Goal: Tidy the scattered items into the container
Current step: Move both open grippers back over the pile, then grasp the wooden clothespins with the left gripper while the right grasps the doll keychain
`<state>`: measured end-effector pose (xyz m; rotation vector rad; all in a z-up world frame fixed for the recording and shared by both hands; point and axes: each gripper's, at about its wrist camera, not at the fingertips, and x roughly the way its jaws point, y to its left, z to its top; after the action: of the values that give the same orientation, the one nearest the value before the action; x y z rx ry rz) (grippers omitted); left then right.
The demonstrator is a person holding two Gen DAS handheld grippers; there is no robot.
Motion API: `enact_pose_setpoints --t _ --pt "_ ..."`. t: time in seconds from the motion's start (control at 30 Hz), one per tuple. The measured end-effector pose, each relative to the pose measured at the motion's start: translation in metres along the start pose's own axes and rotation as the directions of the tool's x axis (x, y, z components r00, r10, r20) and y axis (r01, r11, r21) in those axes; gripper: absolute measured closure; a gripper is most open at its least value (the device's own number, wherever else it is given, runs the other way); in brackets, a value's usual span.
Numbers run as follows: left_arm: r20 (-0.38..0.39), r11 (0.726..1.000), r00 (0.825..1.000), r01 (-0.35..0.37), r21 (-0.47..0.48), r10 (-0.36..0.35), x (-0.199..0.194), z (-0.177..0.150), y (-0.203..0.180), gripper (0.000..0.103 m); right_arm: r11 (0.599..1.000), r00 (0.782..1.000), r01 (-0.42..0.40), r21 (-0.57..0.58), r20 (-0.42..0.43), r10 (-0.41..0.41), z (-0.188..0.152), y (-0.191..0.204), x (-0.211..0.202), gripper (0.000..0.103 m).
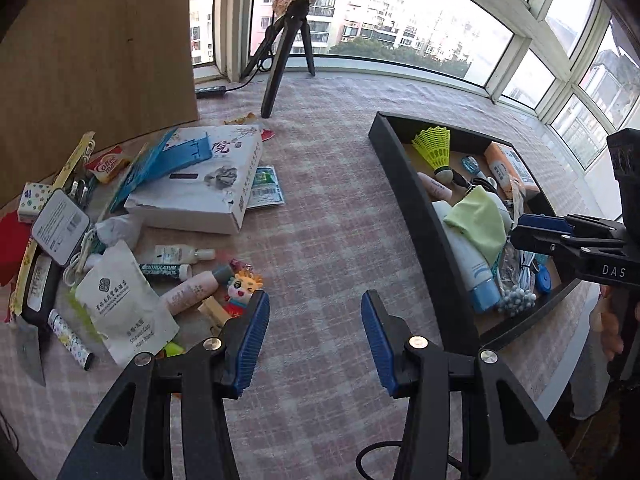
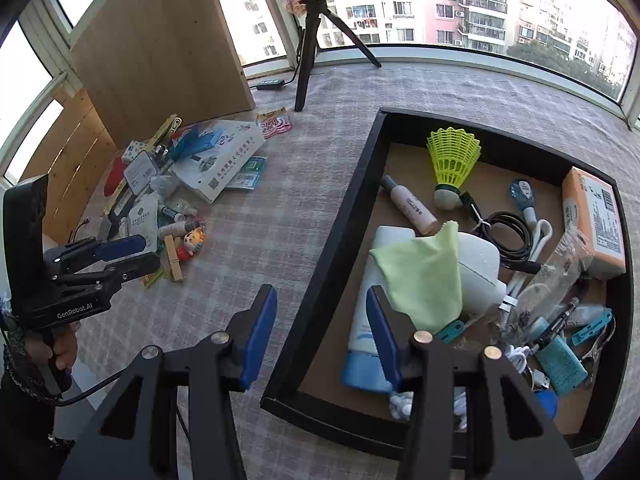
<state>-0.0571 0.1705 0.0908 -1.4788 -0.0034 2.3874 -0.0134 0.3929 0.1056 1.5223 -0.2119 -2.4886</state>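
On the checked cloth, left gripper (image 1: pixel 314 338) gapes empty just right of the scattered items (image 1: pixel 132 248); right gripper (image 2: pixel 322 334), also parted and empty, straddles the black container's (image 2: pixel 340 208) left wall

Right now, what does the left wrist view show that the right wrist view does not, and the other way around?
Only the left wrist view shows the patterned tube at the near edge of the pile and the red item at the far left.

Only the right wrist view shows the coiled black cable and the teal pouch inside the container.

Both show the black container, the yellow shuttlecock, the green cloth, the white box, the tripod, and empty open jaws.
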Motion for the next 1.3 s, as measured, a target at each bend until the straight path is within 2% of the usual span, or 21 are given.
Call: enact_pose_setpoints --t 0.13,0.33,0.43,0.63,0.77,1.0,1.3 --pt "-0.037 0.992 0.998 -0.051 -0.115 0.047 0.002 -0.025 0.056 0.059 0.989 0.996 -0.077 -0.124 -0.065 0.069 0.001 0.059 0.038 0.057" --pt "-0.05 0.985 0.996 -0.081 -0.152 0.074 -0.005 -0.046 0.089 0.059 0.96 0.984 -0.13 -0.248 -0.149 0.094 0.007 0.116 0.085 0.059" --pt "-0.042 0.986 0.998 -0.053 -0.156 0.047 -0.005 -0.047 0.089 0.059 0.967 0.98 -0.144 -0.211 -0.167 0.11 0.02 0.12 0.1 0.059" --pt "-0.045 0.992 0.999 -0.011 -0.13 0.005 0.005 -0.04 0.078 0.059 0.987 0.972 -0.155 -0.028 -0.183 0.148 0.051 0.108 0.126 0.063" --pt "-0.044 0.994 0.999 0.009 -0.113 -0.015 0.009 -0.037 0.073 0.059 0.986 0.963 -0.158 0.055 -0.212 0.167 0.06 0.104 0.144 0.065" --pt "-0.035 0.994 0.999 0.029 -0.109 -0.033 0.011 -0.034 0.075 0.059 0.982 0.95 -0.161 0.101 -0.254 0.181 0.065 0.117 0.164 0.066" --pt "-0.032 0.992 0.998 0.046 -0.116 -0.049 0.013 -0.037 0.078 0.059 0.991 0.948 -0.114 0.066 -0.29 0.128 0.07 0.135 0.177 0.066"
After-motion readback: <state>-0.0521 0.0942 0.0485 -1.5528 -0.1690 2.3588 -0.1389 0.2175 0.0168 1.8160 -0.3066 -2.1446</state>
